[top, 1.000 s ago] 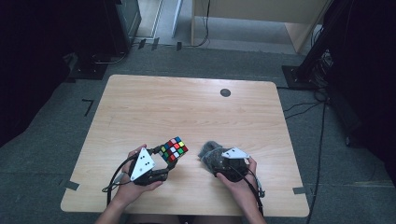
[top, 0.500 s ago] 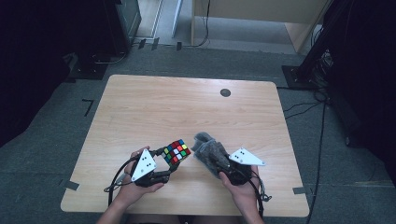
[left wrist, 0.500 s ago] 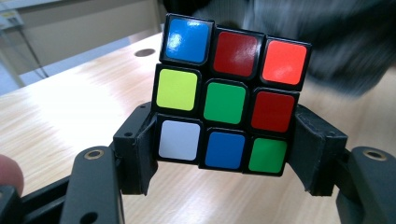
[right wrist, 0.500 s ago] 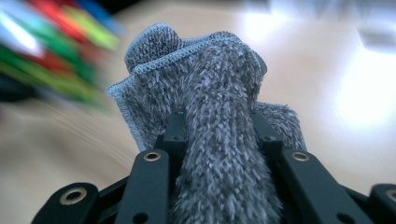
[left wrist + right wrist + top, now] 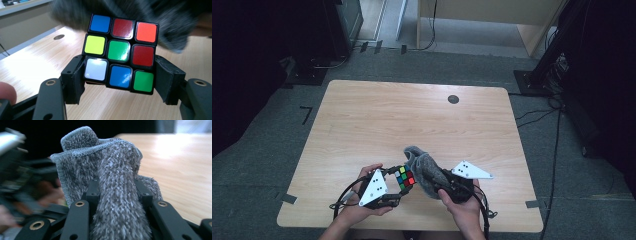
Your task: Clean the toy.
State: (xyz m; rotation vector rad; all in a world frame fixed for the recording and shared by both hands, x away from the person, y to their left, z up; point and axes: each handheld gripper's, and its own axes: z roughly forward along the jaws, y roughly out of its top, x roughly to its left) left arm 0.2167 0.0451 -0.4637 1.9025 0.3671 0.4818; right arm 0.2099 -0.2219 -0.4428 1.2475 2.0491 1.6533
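A scrambled colour cube point(image 5: 404, 178) point(image 5: 120, 53) is held just above the wooden table point(image 5: 412, 120) near its front edge. My left gripper point(image 5: 398, 187) point(image 5: 121, 75) is shut on it, one jaw on each side of its lower rows. A fuzzy grey cloth point(image 5: 424, 167) point(image 5: 112, 182) sticks up and away from my right gripper point(image 5: 444, 186) point(image 5: 117, 188). That gripper's jaws have just been closing and are shut on a bunched fold of the cloth. The cloth's free end hangs close beside and behind the cube.
A small black round spot point(image 5: 453, 99) marks the table's far side. Tape pieces point(image 5: 534, 203) stick to the front corners. Dark stands and cables point(image 5: 557, 115) lie on the grey floor around the table.
My right gripper has closed on the grey cloth and lifted it off the table, toward the cube. The left gripper with the cube has stayed in place.
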